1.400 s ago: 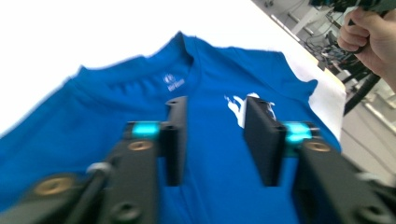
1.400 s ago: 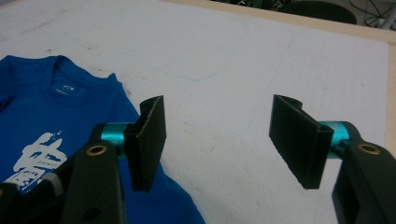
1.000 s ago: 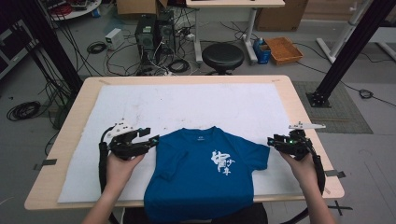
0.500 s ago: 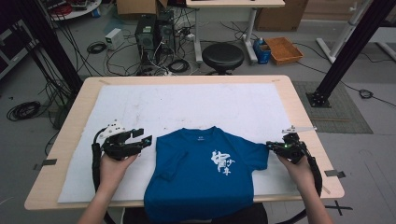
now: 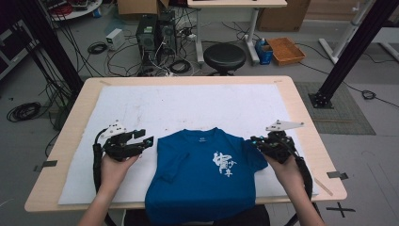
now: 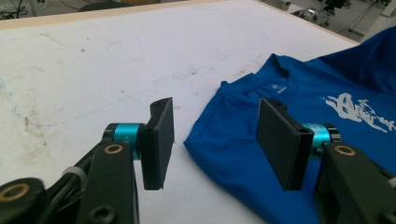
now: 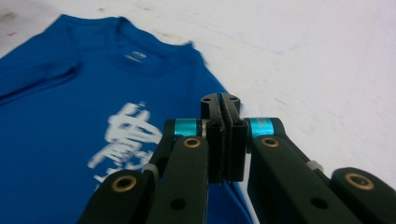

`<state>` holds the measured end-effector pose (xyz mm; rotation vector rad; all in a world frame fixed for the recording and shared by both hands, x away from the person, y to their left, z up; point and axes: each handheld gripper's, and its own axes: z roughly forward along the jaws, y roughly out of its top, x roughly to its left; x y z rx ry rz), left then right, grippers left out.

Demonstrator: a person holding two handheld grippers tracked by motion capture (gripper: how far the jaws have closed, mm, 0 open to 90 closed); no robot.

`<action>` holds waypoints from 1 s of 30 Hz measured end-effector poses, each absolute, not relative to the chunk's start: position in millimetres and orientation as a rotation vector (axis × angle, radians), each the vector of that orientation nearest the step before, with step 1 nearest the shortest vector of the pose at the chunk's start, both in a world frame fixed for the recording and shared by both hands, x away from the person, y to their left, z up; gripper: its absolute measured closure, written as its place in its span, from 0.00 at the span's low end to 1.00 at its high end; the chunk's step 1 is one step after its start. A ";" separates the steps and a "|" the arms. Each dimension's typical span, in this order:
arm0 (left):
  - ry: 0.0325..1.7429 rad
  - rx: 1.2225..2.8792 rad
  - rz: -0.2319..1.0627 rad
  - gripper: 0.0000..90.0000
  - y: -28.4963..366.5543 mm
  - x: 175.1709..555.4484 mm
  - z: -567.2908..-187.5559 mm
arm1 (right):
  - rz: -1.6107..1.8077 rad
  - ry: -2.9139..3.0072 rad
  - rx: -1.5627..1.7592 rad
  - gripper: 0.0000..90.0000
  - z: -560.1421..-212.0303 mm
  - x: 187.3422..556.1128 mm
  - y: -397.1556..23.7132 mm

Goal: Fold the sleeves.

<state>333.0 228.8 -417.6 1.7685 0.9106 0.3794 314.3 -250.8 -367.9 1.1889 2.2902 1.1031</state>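
Looking down from the high view at a blue T-shirt spread face up on the white mat covering the wooden surface, collar pointing away from the person, hem hanging over the near edge. Got a white print on the chest, right of centre from up there. Seeing the left gripper held just beside the shirt's left shoulder, tips aimed at the cloth, with the left sleeve looking folded in over the body. Checking the left gripper view: left gripper released, pads well apart, nothing pressed between them, just the shoulder edge of the T-shirt lying on the mat past the gap and running under the right-hand pad. Over on the other side, spotting the right gripper right at the edge of the right sleeve, grey plate on top, cable trailing back along the forearm. Going by the right gripper view, right gripper clenched tight, pads flat against each other, hovering over the T-shirt with the print and collar off to the left, a bit blurry. Can't tell whether any cloth is actually pinched in there, honestly. Behind the surface: a black stool, a couple of computer towers, an orange tray and plenty of cables on the floor.
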 end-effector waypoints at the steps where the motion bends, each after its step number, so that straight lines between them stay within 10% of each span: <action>1: 0.908 1.772 0.377 0.52 228.7 333.2 -417.6 | 1.097 2.298 1.175 0.99 -365.8 312.8 -242.6; 15: 0.905 1.790 0.358 0.52 224.5 334.1 -419.9 | 1.051 2.439 1.021 0.90 -384.2 328.2 -154.2; 30: 0.912 1.799 0.359 0.51 217.2 335.5 -420.1 | 1.248 2.171 1.178 0.75 -387.9 339.2 -234.4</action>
